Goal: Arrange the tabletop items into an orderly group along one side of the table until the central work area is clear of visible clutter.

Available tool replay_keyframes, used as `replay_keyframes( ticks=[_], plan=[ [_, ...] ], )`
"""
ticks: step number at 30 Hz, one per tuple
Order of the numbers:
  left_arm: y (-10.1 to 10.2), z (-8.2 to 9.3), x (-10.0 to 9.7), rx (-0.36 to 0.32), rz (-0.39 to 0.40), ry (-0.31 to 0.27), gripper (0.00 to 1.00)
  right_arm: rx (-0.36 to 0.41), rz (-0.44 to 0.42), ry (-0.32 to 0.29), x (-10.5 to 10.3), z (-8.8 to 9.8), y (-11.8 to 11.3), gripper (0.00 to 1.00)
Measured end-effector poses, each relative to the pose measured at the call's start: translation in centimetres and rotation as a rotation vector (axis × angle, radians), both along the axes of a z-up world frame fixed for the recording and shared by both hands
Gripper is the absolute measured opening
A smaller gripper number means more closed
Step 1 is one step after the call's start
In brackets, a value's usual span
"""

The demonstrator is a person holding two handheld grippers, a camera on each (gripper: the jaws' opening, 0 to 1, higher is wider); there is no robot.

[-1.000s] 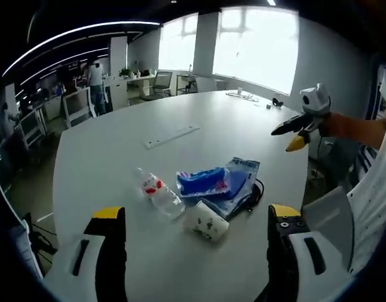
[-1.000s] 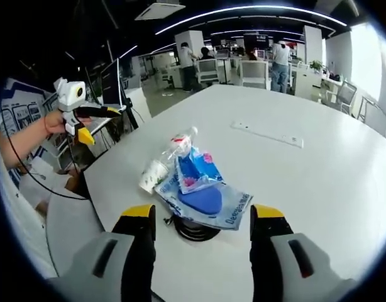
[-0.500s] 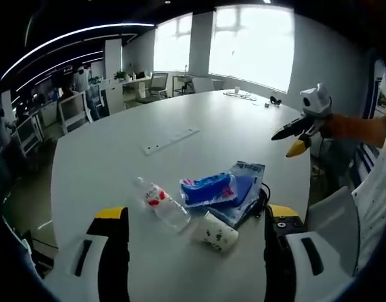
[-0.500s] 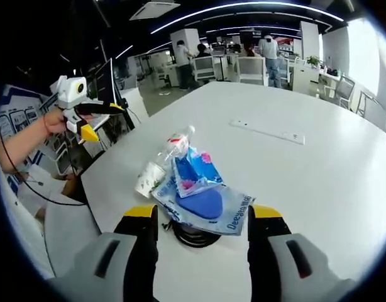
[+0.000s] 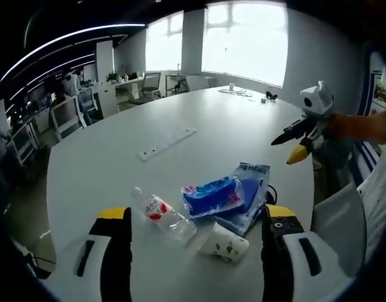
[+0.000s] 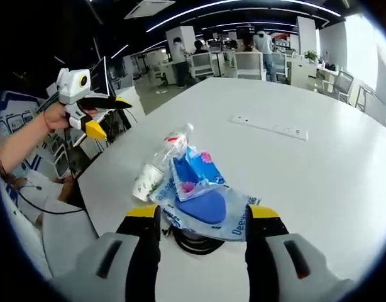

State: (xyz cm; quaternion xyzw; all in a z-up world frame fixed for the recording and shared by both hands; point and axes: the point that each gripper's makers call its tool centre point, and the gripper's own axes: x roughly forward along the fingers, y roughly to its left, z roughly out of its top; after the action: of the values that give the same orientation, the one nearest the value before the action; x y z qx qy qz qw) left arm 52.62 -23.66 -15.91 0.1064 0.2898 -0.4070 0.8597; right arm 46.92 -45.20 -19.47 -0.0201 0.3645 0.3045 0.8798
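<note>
we hover both grippers, jaws released and empty; the cup (image 5: 224,241) looks light and crushable, so we'd pinch its rim gently.

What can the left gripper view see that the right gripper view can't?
The left gripper view alone shows the bright windows beyond the far end of the table, and the right tongs held over the table's edge. The right gripper view alone shows the black cable coil plainly, people standing at desks, and the left tongs. Both show the white table, the water bottle, the paper cup, the blue pack and the strip set into the tabletop.
</note>
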Motion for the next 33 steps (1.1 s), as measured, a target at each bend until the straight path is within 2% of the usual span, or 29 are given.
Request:
replay_keyframes(
  ticks=[18, 33],
  plan=[
    [-1.7, -2.0, 3.4, 0.015, -0.043, 0.015, 0.82, -0.001, -0.016, 0.035, 1.9, -2.0, 1.5, 0.50],
    [-2.9, -3.7, 5.3, 0.042, -0.085, 0.035, 0.78, -0.013, -0.052, 0.068, 3.0, -3.6, 1.8, 0.48]
  ],
)
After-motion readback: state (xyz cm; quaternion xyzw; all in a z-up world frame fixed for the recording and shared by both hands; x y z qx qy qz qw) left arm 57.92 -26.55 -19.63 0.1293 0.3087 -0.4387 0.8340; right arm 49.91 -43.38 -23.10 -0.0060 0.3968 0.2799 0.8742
